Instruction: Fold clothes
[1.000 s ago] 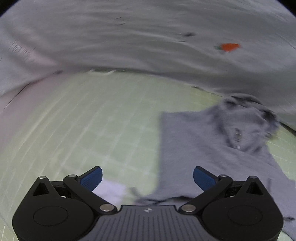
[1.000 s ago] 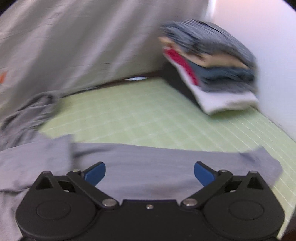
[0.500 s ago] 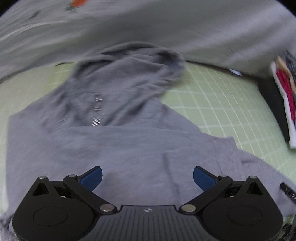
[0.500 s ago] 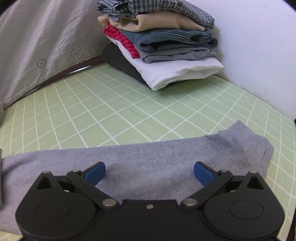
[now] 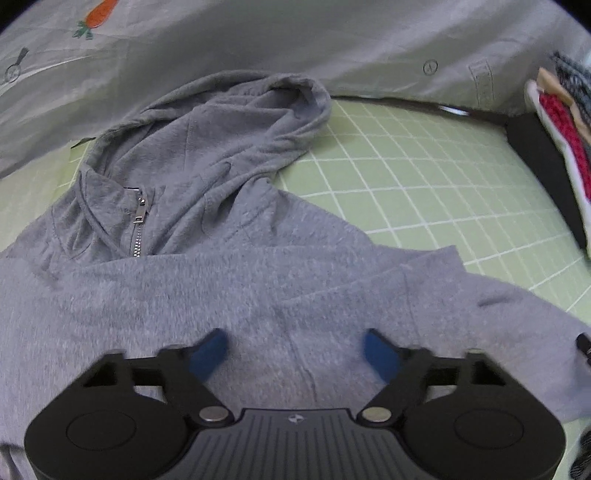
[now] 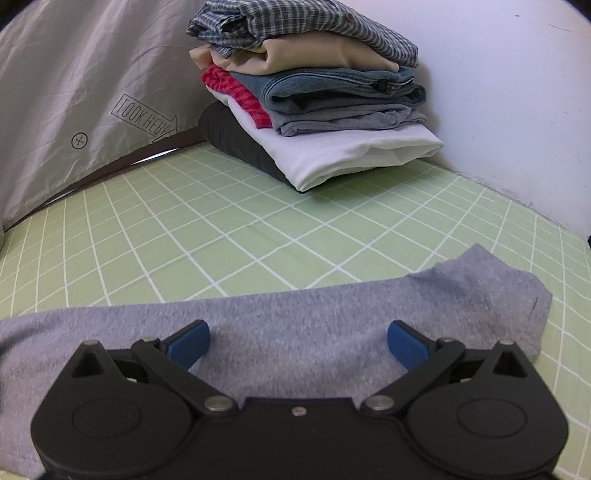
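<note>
My left tool (image 5: 295, 349), just narrowing, and right tool (image 6: 298, 341) both gape over the hoodie (image 5: 240, 280), gripping nothing.

A pale green mat (image 6: 258, 236) ruled with a white grid was seen spread over the worktop. Behind it, a wrinkled grey cloth backdrop (image 5: 258, 40) was hung, on which an orange carrot (image 5: 99, 13) was printed near the upper left of the left wrist view. In the right wrist view, the same backdrop (image 6: 74, 74) was marked with a boxed arrow label (image 6: 146, 118) and a small circled cross (image 6: 79, 140). A dark strip (image 6: 122, 162) was visible along the foot of the backdrop. A plain white wall (image 6: 517, 110) was seen to the right.
</note>
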{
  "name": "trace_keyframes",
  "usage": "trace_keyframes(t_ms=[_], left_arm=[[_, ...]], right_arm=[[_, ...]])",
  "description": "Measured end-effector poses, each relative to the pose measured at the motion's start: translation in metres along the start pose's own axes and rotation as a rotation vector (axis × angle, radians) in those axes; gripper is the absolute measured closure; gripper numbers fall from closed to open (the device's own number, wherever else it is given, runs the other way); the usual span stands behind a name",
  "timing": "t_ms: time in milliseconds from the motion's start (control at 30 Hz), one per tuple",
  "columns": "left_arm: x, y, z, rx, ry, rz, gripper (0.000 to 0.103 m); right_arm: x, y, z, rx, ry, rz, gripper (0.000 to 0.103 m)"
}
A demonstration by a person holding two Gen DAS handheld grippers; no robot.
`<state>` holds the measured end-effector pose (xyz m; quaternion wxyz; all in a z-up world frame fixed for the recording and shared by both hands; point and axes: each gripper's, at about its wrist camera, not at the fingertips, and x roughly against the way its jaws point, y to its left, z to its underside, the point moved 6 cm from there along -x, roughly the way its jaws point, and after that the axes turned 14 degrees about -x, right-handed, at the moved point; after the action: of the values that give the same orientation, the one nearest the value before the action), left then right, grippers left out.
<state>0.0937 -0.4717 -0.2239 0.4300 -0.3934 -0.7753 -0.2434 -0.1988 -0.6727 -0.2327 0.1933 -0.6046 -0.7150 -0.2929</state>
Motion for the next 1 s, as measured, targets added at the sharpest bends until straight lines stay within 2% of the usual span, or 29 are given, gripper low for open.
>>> trace_keyframes(t_ms=[33, 200, 233, 300, 433, 600, 633, 800, 900, 1000], left_arm=[[0.002, -0.002, 0.001, -0.009, -0.004, -0.002, 0.042], [0.011, -0.013, 0.004, -0.065, -0.027, -0.021, 0.066], [0.013, -0.014, 0.004, -0.069, -0.030, -0.022, 0.076], [0.016, -0.017, 0.003, -0.076, -0.037, -0.006, 0.090], [0.019, -0.018, 0.002, -0.103, -0.043, -0.010, 0.096], [0.033, -0.005, 0.001, -0.062, -0.072, 0.010, 0.097], [0.039, 0.001, 0.001, -0.054, -0.084, -0.002, 0.102], [0.066, 0.038, 0.002, 0.012, -0.131, -0.060, 0.102], [0.069, 0.056, 0.006, 0.067, -0.124, -0.031, 0.101], [0.061, 0.054, 0.007, 0.092, -0.109, 0.017, 0.098]], right_arm=[[0.000, 0.000, 0.000, 0.000, 0.000, 0.000, 0.000], [0.000, 0.000, 0.000, 0.000, -0.001, 0.001, 0.000], [-0.001, 0.000, 0.000, 0.001, 0.000, 0.000, 0.000], [0.000, 0.000, 0.000, 0.000, 0.000, 0.001, 0.000], [0.000, 0.000, 0.000, 0.000, 0.000, 0.000, 0.000], [0.000, 0.000, 0.000, 0.000, 0.000, 0.002, 0.000], [0.000, 0.000, -0.001, 0.000, 0.000, 0.002, 0.000], [0.000, 0.001, 0.000, 0.000, -0.001, 0.002, 0.000], [0.000, 0.001, 0.000, -0.001, -0.001, 0.003, 0.000], [0.000, 0.001, 0.000, -0.001, -0.001, 0.004, 0.000]])
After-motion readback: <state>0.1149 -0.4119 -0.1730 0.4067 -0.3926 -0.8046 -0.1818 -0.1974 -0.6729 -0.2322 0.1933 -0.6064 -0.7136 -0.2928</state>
